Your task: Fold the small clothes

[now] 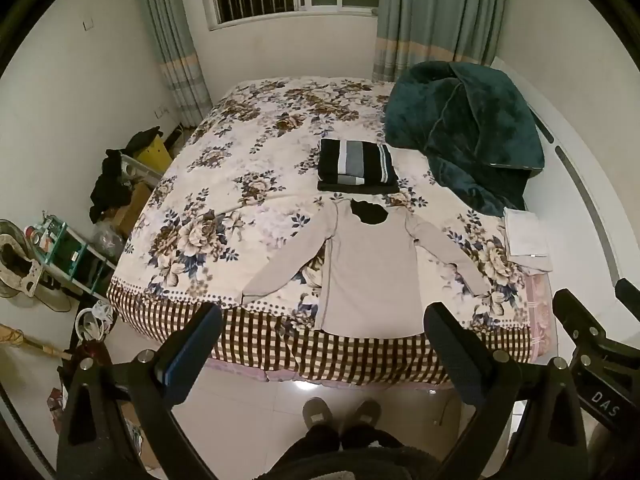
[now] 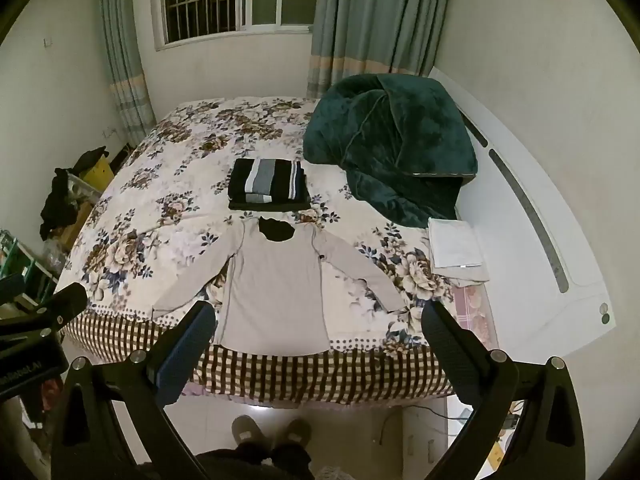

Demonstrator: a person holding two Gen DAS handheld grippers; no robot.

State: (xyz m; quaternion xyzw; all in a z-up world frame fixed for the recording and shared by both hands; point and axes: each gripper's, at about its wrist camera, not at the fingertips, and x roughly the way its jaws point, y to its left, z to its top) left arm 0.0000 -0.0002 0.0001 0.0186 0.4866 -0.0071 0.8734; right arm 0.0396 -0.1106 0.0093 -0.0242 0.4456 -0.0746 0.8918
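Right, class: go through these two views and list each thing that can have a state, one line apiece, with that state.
Beige long-sleeved top: unfolded, spread flat, sleeves out.
Striped dark clothes: folded, stacked.
Green blanket: bunched in a heap.
White cloth: folded, at the bed's edge.
Curtains: drawn apart.
Left gripper: jaws open, empty.
Right gripper: jaws open, empty.

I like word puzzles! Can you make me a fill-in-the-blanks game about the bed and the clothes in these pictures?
1. The beige long-sleeved shirt lies flat with both ____ spread out.
2. The folded black-and-grey striped clothes sit just beyond the shirt's ____.
3. The fluffy blanket heaped on the floral-covered bed is dark ____.
4. The left gripper and the right gripper are both ____, holding nothing.

Missing words: sleeves; collar; green; open
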